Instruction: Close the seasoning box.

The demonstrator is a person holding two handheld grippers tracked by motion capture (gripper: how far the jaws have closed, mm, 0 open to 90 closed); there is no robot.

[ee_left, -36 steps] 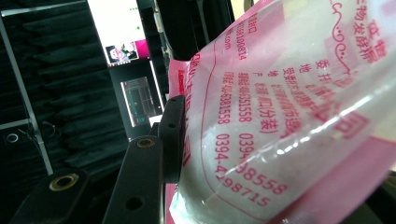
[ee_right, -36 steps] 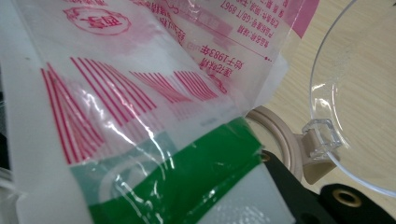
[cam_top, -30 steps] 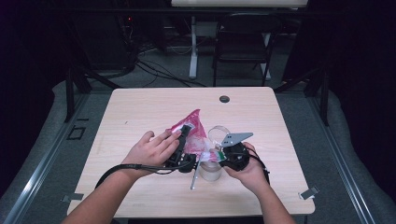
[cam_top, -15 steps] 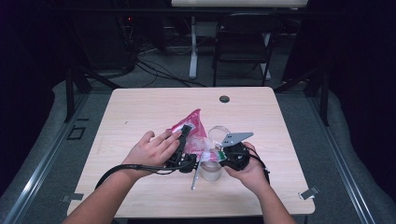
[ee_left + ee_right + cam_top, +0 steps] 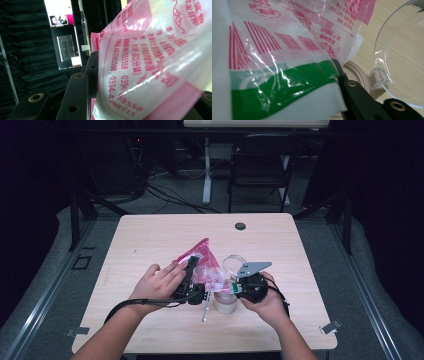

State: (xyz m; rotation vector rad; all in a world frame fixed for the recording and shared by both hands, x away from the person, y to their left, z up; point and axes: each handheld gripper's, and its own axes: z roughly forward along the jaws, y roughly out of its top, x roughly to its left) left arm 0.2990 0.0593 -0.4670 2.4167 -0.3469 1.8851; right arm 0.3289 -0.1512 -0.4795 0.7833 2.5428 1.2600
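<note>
A pink and white printed plastic bag (image 5: 202, 262) is held up between both grippers over the table's (image 5: 150, 235) middle. My left gripper (image 5: 192, 270) grips its left side. Its jaws have just been closing, with the bag (image 5: 150, 62) between them and one pad (image 5: 92, 72) against the film. My right gripper (image 5: 227, 287) is shut on the bag's green and white edge (image 5: 287, 90). Below stands a beige round jar (image 5: 225, 304) with its clear hinged lid (image 5: 234, 262) swung open. The right gripper view shows the lid (image 5: 402, 57) close by.
A thin pale stick (image 5: 205, 312) lies on the wood beside the jar. A black round grommet (image 5: 240, 226) sits near the table's far edge. A dark chair (image 5: 260, 165) and cables stand beyond the table.
</note>
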